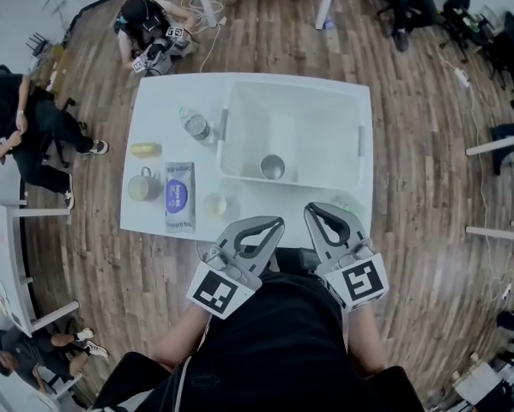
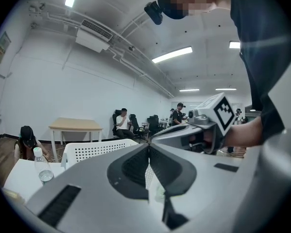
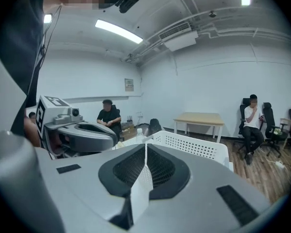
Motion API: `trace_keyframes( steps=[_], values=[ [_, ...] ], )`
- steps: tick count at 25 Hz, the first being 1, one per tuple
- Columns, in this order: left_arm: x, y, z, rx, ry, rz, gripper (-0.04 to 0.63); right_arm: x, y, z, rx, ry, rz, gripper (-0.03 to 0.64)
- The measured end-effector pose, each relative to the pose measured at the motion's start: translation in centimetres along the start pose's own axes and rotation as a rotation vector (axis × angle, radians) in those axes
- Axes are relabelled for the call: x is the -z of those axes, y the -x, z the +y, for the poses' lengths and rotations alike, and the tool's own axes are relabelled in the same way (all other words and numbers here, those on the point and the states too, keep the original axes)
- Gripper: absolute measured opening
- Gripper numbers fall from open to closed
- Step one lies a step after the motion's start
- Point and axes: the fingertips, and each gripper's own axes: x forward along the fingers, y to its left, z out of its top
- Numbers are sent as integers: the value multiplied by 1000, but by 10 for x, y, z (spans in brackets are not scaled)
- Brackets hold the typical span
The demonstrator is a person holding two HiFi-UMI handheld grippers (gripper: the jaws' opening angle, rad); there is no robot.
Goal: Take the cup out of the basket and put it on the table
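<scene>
A shiny metal cup (image 1: 273, 167) stands inside the white perforated basket (image 1: 239, 110), near its front wall. Both grippers hang side by side over the table's near edge, in front of the person's chest and short of the basket. My left gripper (image 1: 278, 223) has its jaws pressed together with nothing between them, which the left gripper view (image 2: 148, 149) also shows. My right gripper (image 1: 311, 209) is likewise shut and empty, as in its own view (image 3: 145, 149). The basket's rim (image 3: 194, 144) rises just beyond the right jaws. The cup is hidden in both gripper views.
On the white table (image 1: 154, 101), left of the basket, are a water bottle (image 1: 196, 126), a yellow item (image 1: 146, 150), a mug (image 1: 141, 187), a wipes pack (image 1: 179, 196) and a small round cup (image 1: 216, 204). A person (image 1: 149, 28) crouches behind the table; another (image 1: 16, 123) sits at left.
</scene>
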Motion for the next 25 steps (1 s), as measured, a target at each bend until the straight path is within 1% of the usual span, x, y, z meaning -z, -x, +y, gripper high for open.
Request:
trace_keyframes(
  steps=[4,7,9,11,13,16,21,23,25],
  values=[
    [8,10,2,-20,19,2,11,8,-30,-24,-43,49,106,28],
    [15,20,8,-52,52,7,11,7,-61,-42,-68,60,141,29],
    [20,27,14,-75,71,12,11,7,-87,-50,-103,60,175,54],
    [23,33,18,-99,100,11,11,15,-113,-55,-157,81,239,79],
    [24,40,21,-117,121,7,11,31,-139,-58,-213,122,328,87],
    [28,50,27,-141,138,6,11,65,-173,-63,-306,169,493,108],
    [33,71,42,-198,177,-1,11,127,-211,-63,-454,193,779,112],
    [36,78,46,-218,189,6,11,152,-217,-63,-484,197,871,112],
    [37,85,50,-235,195,13,11,174,-220,-65,-489,206,944,112]
  ],
)
